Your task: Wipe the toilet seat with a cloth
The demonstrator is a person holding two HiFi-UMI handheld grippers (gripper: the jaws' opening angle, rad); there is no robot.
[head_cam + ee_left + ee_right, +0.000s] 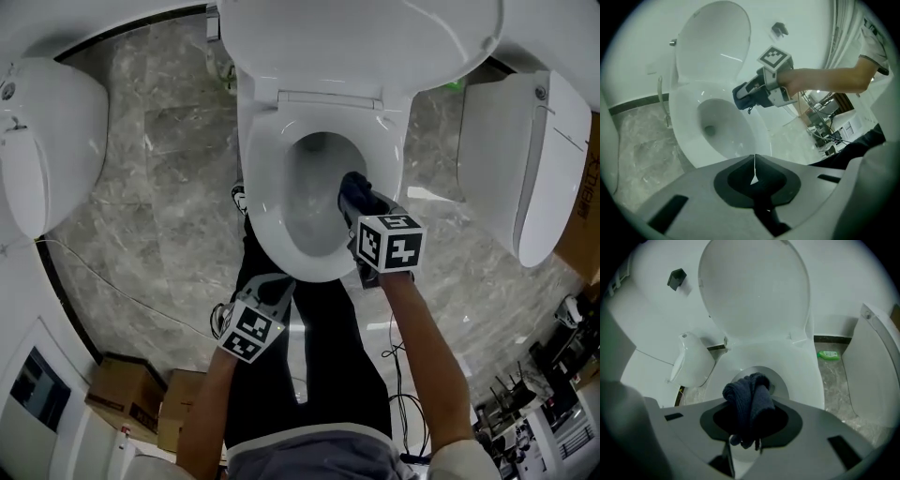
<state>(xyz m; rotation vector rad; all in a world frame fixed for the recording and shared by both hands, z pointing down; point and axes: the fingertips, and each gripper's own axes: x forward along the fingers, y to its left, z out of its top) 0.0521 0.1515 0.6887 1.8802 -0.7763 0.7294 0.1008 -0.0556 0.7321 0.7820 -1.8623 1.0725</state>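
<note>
The cloth is a dark blue knit-looking thing, bunched into a fat wad. It's pinched in the right gripper, whose fingers are clamped on the middle of the bundle. A good lump pokes out past the fingers, and a couple of loose tails hang under them.

From the head view the cloth sits at the inner edge of the seat on the person's right, partly over the bowl opening. Whether it's actually pressing on the seat or hanging just above it can't be told from any view.

Handling-wise it looks light, soft and floppy, with no stiffness of its own, so it should squash down and follow the curve of the seat. The seat is hard, glossy plastic, probably slick, so the cloth likely glides and only cleans if it's pushed down. Gripping mid-bundle looks about right — the padding sticking out means cloth should hit the plastic first, not the fingers. The dangling tails are the weak spot, since they could dip into the bowl or snag on the rim.

The left gripper is off duty — fingers pressed together with nothing between them, down by the front of the toilet, well clear of the cloth.
</note>
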